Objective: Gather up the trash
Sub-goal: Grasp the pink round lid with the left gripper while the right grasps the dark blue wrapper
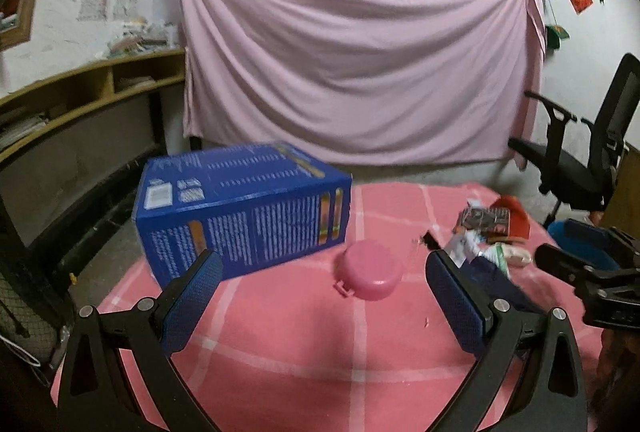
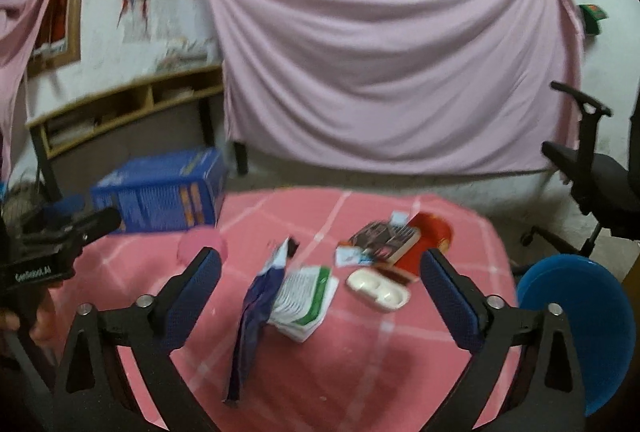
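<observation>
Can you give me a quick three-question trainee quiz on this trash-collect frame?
1. True or false: the right gripper is clamped on the dark blue wrapper.
2. Which thing lies nearest the blue box on the pink checked cloth? A) white earbud case B) pink round container C) red can
3. Fill in: the blue bin stands off the table's ____ edge in the right wrist view.

Key:
1. False: its jaws stand open, the wrapper only lies between them on the cloth.
2. B: the pink round container sits just beside the box.
3. right
</observation>
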### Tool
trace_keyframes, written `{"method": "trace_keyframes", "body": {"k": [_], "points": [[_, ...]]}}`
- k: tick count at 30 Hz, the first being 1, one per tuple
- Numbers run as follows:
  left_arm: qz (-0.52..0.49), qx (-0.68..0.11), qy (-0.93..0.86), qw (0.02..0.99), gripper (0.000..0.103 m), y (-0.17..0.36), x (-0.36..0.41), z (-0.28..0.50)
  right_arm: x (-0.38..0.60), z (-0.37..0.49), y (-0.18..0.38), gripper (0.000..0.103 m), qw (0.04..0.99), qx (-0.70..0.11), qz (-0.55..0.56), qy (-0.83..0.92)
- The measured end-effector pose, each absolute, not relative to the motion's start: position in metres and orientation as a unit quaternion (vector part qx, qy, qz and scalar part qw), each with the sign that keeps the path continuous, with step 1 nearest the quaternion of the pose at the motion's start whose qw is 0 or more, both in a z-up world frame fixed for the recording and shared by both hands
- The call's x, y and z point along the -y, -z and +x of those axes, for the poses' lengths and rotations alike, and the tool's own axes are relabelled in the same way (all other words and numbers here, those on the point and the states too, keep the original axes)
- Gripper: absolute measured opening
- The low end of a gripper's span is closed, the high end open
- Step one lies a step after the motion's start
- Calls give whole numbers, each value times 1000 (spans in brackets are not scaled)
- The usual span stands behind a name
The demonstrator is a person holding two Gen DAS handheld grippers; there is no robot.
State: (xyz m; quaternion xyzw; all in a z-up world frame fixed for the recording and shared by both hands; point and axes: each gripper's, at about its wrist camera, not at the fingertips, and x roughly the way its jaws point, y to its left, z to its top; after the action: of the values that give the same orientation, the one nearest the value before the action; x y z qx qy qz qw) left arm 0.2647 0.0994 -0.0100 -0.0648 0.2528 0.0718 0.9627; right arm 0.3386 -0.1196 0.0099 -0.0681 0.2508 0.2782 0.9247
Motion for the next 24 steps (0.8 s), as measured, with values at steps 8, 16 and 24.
{"method": "trace_keyframes", "body": {"k": [8,16,24], "points": [[-63,-313,-18,947,94,25,-99,297,91,361,18,66,881,-349,-93,-306],[-55,-365,23,929,83,36,-96,328,80,365,31,41,858,-383,-110,-324],[-22,-399,42,916,71,44,-85,355,79,372,37,26,841,-408,-88,-345]]}}
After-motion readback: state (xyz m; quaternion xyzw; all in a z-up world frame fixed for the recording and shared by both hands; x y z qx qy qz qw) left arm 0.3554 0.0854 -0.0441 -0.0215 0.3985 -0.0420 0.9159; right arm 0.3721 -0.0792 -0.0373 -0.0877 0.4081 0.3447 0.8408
